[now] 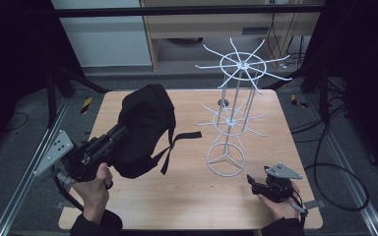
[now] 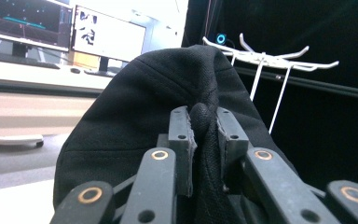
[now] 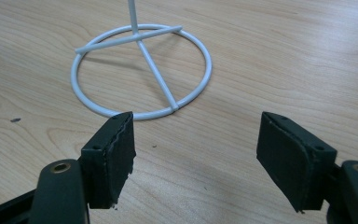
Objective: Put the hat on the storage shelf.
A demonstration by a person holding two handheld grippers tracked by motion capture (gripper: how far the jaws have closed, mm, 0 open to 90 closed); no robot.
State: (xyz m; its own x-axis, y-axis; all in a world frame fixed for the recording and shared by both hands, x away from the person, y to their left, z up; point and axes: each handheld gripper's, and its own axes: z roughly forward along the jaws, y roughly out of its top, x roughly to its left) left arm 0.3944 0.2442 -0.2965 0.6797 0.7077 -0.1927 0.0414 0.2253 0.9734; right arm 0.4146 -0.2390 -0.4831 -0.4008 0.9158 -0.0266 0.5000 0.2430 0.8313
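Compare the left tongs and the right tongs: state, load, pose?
The left tongs are shut, pinching a fold of the black bag; the right tongs stand wide open with nothing between the pads. The left tongs hold the bag raised beside the white wire rack; the right tongs sit low near the table, pointing at the rack's ring base. Both are hand-held with black jaws.

a black backpack (image 1: 145, 129) is held above the desk (image 1: 187, 196) by the left tool (image 1: 109, 138); the right tool (image 1: 252, 181) is rested near the white wire rack (image 1: 231, 123).
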